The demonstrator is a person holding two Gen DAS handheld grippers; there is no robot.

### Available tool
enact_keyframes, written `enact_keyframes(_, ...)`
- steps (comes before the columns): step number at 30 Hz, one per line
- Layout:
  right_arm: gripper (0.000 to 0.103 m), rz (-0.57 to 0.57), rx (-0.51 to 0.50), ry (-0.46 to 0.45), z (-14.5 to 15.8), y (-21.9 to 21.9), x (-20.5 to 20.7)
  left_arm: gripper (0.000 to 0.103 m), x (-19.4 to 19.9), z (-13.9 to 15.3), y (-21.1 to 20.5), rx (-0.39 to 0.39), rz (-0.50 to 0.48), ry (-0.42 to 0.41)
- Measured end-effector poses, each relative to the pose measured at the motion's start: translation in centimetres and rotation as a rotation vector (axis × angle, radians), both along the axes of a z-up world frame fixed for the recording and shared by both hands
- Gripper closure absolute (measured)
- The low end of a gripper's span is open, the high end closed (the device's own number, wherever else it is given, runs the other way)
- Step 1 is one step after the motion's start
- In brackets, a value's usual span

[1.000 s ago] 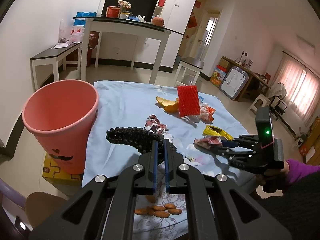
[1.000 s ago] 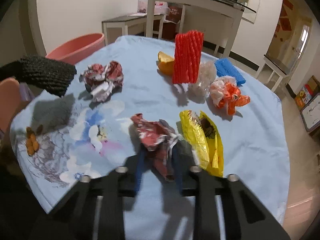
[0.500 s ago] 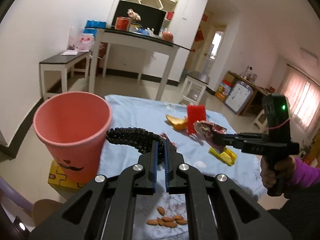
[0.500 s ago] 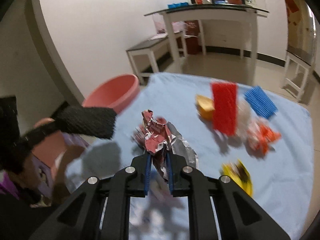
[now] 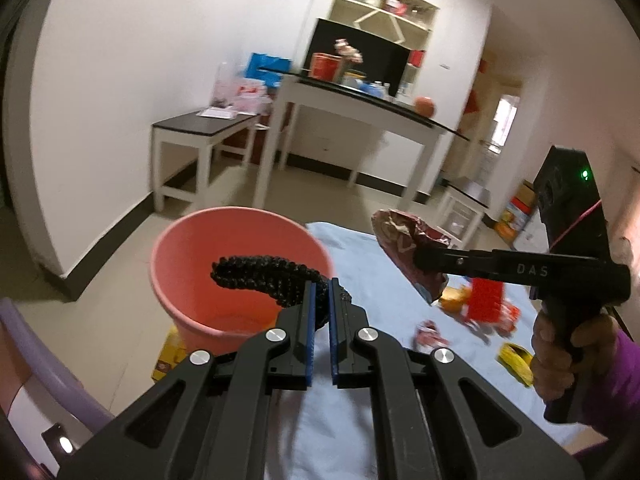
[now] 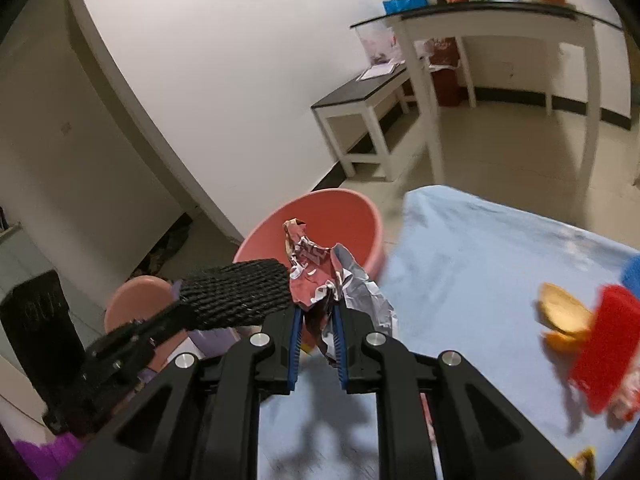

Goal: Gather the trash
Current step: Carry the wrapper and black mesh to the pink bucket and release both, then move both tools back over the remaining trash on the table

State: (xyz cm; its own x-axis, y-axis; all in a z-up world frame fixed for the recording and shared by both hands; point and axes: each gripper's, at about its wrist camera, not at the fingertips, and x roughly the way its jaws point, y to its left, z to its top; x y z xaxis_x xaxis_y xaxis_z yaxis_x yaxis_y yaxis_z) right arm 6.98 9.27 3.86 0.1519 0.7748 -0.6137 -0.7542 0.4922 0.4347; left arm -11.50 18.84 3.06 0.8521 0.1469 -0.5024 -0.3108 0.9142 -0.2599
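My left gripper is shut on a black foam net and holds it over the open pink bin, which stands on the floor beside the table. The net also shows in the right wrist view. My right gripper is shut on a crumpled red and silver wrapper, held in the air near the bin's rim. In the left wrist view the wrapper hangs just right of the bin, above the table edge.
The table has a light blue cloth. On it lie a red foam net, orange peel, a yellow wrapper and another crumpled wrapper. White side tables stand by the wall.
Both grippers have swung left and up toward the bin with their loads. The black net is now over the bin's mouth and the red wrapper is close to its rim.
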Motion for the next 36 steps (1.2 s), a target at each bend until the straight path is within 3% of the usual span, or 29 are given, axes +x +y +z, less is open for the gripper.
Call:
enact_keyframes(9, 0.088, 0.015, -0.055, 0.105, -3.6, 7.8, 1.8, 0.097, 2.2, -3.1, 3.4, -0.01, 0.096, 0.091)
enact_keyframes(16, 0.085, -0.002, -0.095, 0.136, -5.9, 10.2, 2.4, 0.097, 2.8, -4.5, 4.5, -0.034, 0.1, 0.12)
enact_keyframes(21, 0.078, -0.006, -0.119, 0.111, -6.2, 10.9, 2.0, 0.097, 3.1, -5.0, 5.3, -0.07, 0.113, 0.138)
enact_keyframes(23, 0.066, -0.009, -0.128, 0.107, -6.3, 11.0, 2.0, 0.097, 3.2, -5.2, 5.6, -0.085, 0.12, 0.146)
enact_keyframes(25, 0.059, -0.018, -0.124, 0.107, -6.0, 10.5, 1.7, 0.091, 3.3, -5.2, 5.8, -0.099, 0.118, 0.148)
enact_keyframes(26, 0.059, -0.022, -0.122, 0.104, -5.9, 10.4, 1.8, 0.082, 3.2, -5.1, 5.8, -0.105, 0.117, 0.145)
enact_keyframes(28, 0.059, -0.019, -0.12, 0.098, -5.9, 10.3, 2.0, 0.073, 3.2, -4.9, 5.5, -0.11, 0.117, 0.133)
enact_keyframes(36, 0.054, -0.009, -0.102, 0.06, -4.7, 9.4, 1.6, 0.071, 3.2, -4.2, 5.1, -0.115, 0.124, 0.134)
